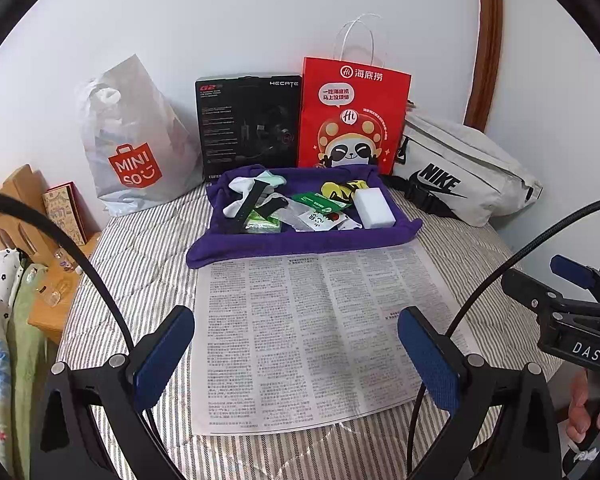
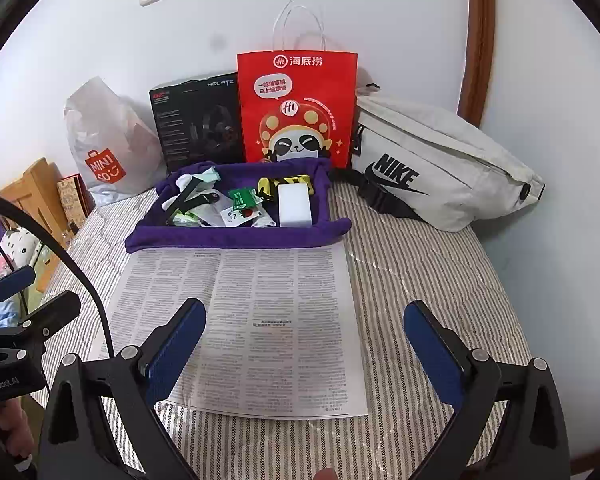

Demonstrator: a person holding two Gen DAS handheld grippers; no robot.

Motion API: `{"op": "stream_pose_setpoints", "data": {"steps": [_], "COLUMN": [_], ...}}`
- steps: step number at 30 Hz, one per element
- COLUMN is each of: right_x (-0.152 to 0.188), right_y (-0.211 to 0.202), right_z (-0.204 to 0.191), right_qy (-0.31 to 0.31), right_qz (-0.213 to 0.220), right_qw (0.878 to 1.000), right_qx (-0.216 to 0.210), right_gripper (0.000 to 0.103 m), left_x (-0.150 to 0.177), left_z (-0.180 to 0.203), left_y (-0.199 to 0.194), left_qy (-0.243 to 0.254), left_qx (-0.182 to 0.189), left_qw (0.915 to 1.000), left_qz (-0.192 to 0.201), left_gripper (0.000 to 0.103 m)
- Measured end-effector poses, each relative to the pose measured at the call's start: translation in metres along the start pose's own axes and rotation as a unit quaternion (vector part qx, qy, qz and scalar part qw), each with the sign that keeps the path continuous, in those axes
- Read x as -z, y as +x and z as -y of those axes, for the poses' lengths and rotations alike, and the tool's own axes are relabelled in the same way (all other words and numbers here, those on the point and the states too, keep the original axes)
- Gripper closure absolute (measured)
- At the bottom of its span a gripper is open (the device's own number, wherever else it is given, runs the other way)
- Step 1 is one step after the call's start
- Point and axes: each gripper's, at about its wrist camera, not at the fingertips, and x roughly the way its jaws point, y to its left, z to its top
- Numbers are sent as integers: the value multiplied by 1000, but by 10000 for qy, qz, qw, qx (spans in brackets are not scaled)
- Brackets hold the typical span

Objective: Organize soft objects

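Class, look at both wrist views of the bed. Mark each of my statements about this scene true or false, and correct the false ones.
1. The white rectangular sponge block lies inside the purple cloth tray. True.
2. The printed newspaper sheet covers the tray. False: it lies flat on the striped bedcover, in front of the tray.
3. The red paper bag with a panda picture stands behind the tray, against the wall. True.
4. The left gripper is shut on a white sock. False: it is open and empty; the sock is in the tray.
5. The pale grey Nike waist bag is left of the red bag. False: it is to the right.
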Motion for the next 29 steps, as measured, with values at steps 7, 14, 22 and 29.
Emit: {"op": "stream_pose_setpoints", "data": {"steps": [7, 14, 22, 29], "right_x": [1, 0, 0, 0], "right_y": [-3, -4, -4, -4], "right_z": [-1, -3, -3, -3], "right_qy": [6, -14, -15, -15], "right_qz": [22, 21, 23, 7], "right_qw": [10000, 10000, 10000, 10000], "right_qx": [-1, 10, 18, 12], "right_gripper": [4, 4, 4, 4], "left_x": [0, 0, 0, 2], "left_z": [-1, 1, 0, 1], "left_y": [-2, -3, -2, -2], "left_qy": [-33, -26, -18, -37], "left_qx": [49, 36, 20, -29], "left_qw": [10000, 10000, 10000, 10000], "left_qz": [11, 17, 21, 7], "left_gripper": [0, 0, 0, 0]}}
